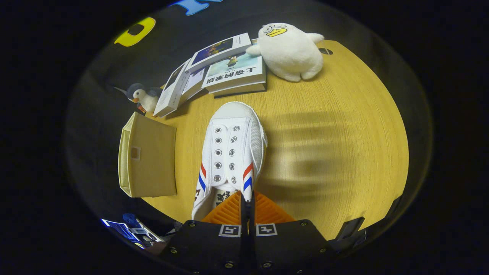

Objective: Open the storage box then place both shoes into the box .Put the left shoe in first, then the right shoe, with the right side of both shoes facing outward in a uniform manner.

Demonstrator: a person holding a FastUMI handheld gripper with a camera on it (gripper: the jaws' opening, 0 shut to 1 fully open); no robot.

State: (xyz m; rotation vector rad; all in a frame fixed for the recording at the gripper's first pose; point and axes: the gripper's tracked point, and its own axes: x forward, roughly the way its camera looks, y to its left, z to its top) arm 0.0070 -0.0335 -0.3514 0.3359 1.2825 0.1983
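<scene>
White shoe pinched at its collar, storage box off to the left.

On the wooden surface (344, 126), a stack of books (221, 68) lies beyond the shoe's toe, with a white plush duck (290, 51) just to their right, touching one book, and a small penguin toy (142, 97) at their left end. The beige storage box (149, 154) sits at the surface's left edge, just beside the shoe (233, 149) but apart from it. The gripper (247, 200) has its fingers (225, 214) drawn almost together, clamped on the thin edge of the shoe's opening near the red and blue stripes; the shoe points away, toe toward the books. To the right of the shoe the surface lies broad and bare out to its curved far edge.
</scene>
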